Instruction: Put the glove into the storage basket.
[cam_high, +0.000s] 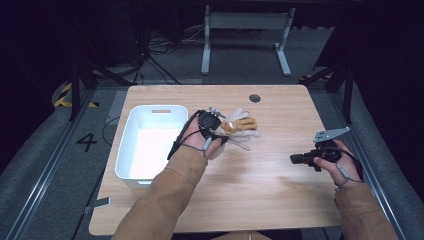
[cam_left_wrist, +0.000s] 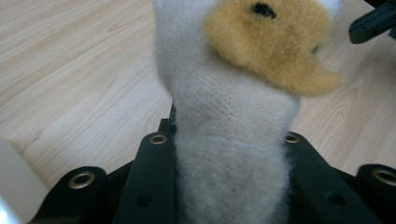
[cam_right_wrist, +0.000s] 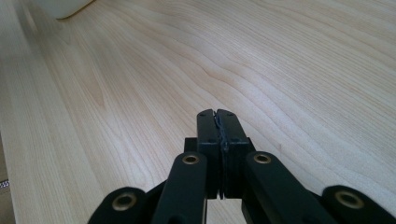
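- The plush toy (cam_high: 239, 128), cream with a tan patch, hangs from my left claw (cam_high: 220, 131) just above the wooden table (cam_high: 260, 185), right beside the white bin (cam_high: 150, 142) and outside it.
- In the left gripper view the toy's (cam_left_wrist: 233, 140) cream body sits squeezed between my two black jaws, which pinch it from both sides; the tan patch with a dark mark is at the top.
- My left hand (cam_high: 202, 137) is raised off the table, forearm in a tan sleeve (cam_high: 170, 200) reaching in from the bottom edge toward the bin's right wall.
- My right claw (cam_high: 296, 159) rests low near the table's right edge, pointing left, well apart from the toy; its grey three-cornered plate (cam_high: 330, 134) stands above it.
- In the right gripper view my right claw's (cam_right_wrist: 217, 114) jaws are pressed together with nothing between them, over bare wood grain.
- The table is pale wood with a small round grommet (cam_high: 255, 98) near its far edge.
- Beyond it the room is dark: grey floor, a metal frame's legs (cam_high: 245, 45), loose cables (cam_high: 150, 55), yellow-black tape (cam_high: 64, 95) and a painted "4" (cam_high: 87, 142) at left.
- My left hand hides the toy's near end, and its limbs blur together from above; what animal it is I cannot tell.
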